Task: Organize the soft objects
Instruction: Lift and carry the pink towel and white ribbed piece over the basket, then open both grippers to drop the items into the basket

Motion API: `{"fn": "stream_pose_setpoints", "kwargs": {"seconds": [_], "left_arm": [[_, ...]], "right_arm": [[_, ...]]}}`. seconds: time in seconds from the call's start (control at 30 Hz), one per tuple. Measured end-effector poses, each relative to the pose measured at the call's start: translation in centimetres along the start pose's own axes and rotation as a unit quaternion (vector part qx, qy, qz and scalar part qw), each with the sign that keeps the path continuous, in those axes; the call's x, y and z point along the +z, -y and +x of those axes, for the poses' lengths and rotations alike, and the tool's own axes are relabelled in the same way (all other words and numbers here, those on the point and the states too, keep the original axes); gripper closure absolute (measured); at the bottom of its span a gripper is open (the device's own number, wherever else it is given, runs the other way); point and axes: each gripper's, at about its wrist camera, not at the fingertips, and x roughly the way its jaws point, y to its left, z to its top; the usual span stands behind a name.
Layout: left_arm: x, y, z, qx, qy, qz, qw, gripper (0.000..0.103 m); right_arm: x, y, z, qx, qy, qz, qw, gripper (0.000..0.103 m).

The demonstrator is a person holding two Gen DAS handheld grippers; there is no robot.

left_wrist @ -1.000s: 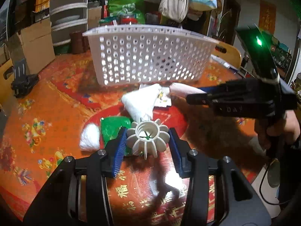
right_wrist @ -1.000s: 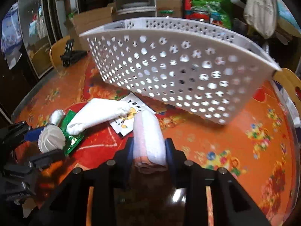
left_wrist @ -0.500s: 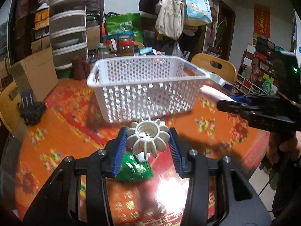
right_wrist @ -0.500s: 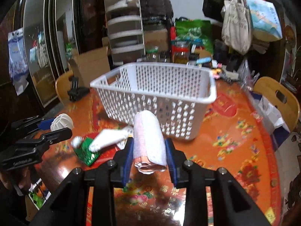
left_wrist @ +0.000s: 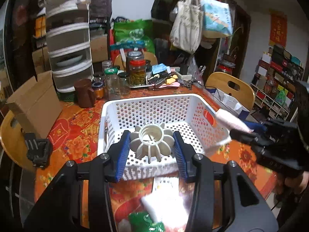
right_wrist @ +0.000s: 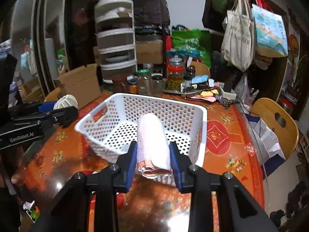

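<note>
Both loads are being carried above the white perforated basket, so the step in hand is judged to be the drop-in. The left gripper is being held with its fingers clamped narrowly on a white ribbed, flower-shaped ball, which is being shown over the basket's near half; the right gripper is being held with its fingers pressed on a rolled pink-and-white towel, which is being shown over the near rim. To do this well, each load is best being brought clear inside the walls and lowered toward the floor of the basket before the fingers are being opened; the roll is better being laid flat along one side so that room is being left for the ball and it is not being unrolled on release. The two grippers are being kept near each other, so staggered releases are advised. The ball is being seen as hollow at the hub with radiating fins, probably squashy; the towel is being seen as tightly rolled, with an orange-pink edge at the near end. A green packet and a blurred white item are being left on the orange patterned tabletop in front of the basket, still to be collected.
</note>
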Motion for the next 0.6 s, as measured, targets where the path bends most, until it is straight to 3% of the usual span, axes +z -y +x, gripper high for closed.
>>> {"fn": "stream_pose_setpoints", "kwargs": {"seconds": [0.2, 0.4, 0.6], "left_arm": [[3.1, -0.8, 7.2, 0.018, -0.064, -0.020, 0.9976, 0.062], [2.6, -1.5, 15.2, 0.030, -0.146, -0.035, 0.9882, 0.062], [1.3, -1.6, 19.0, 0.033, -0.182, -0.039, 0.9820, 0.062]], "right_arm": [[2.5, 1.1, 6.4, -0.024, -0.071, 0.005, 0.997, 0.071], [2.3, 2.2, 11.6, -0.049, -0.125, 0.007, 0.991, 0.071], [2.1, 2.8, 14.9, -0.062, -0.162, 0.005, 0.985, 0.071]]}}
